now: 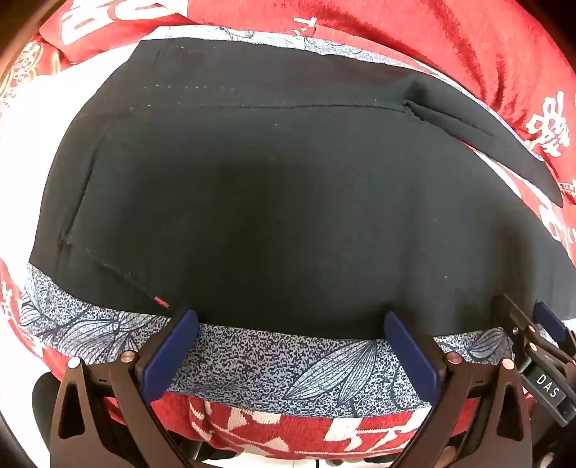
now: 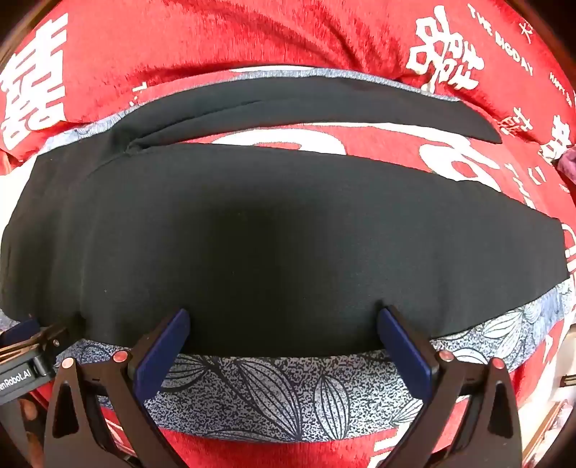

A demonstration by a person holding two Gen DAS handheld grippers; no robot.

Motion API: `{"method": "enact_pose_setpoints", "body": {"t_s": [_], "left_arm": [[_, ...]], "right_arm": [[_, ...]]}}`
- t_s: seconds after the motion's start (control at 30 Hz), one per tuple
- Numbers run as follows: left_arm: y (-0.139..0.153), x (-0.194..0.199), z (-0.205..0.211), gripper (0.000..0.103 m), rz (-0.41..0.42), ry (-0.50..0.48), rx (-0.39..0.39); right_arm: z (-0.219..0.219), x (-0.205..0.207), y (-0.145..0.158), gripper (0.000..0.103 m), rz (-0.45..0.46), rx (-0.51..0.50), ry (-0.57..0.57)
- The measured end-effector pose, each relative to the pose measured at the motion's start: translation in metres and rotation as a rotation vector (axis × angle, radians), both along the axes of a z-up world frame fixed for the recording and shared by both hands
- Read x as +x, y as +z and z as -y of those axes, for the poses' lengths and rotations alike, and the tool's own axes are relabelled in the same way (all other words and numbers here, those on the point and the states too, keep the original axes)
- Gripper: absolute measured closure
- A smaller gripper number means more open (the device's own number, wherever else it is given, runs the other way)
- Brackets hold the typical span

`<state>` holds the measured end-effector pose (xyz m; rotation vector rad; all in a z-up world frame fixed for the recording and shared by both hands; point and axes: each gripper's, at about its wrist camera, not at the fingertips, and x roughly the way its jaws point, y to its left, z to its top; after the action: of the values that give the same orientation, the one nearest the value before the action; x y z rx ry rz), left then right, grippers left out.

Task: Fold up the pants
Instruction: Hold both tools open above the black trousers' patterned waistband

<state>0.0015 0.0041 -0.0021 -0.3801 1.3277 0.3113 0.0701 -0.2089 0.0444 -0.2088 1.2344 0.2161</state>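
- Matte black pants (image 1: 288, 201) fill mid-frame, spread over a red printed blanket (image 1: 468, 32); waistband apparently cut off at left.
- Left gripper (image 1: 291, 334) and right gripper (image 2: 284, 333): jaws wide apart at the near hem, bottom centre.

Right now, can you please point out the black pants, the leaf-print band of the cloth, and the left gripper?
black pants (image 1: 288, 216): left wrist view, middle of the flat fabric.
leaf-print band (image 2: 273, 399): right wrist view, bare stretch between the fingers.
left gripper (image 1: 291, 345): left wrist view, midway between the blue fingertips.
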Motion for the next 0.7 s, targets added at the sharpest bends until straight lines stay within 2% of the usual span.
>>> {"method": "enact_pose_setpoints", "body": {"t_s": [0.33, 0.7], "left_arm": [[0.001, -0.006, 0.004, 0.0, 0.028, 0.006, 0.014], [0.001, -0.008, 0.01, 0.0, -0.011, -0.013, 0.005]], "right_arm": [[0.002, -0.001, 0.0, 0.0, 0.015, 0.006, 0.018], [0.001, -0.002, -0.001, 0.0, 0.025, 0.012, 0.021]]}}
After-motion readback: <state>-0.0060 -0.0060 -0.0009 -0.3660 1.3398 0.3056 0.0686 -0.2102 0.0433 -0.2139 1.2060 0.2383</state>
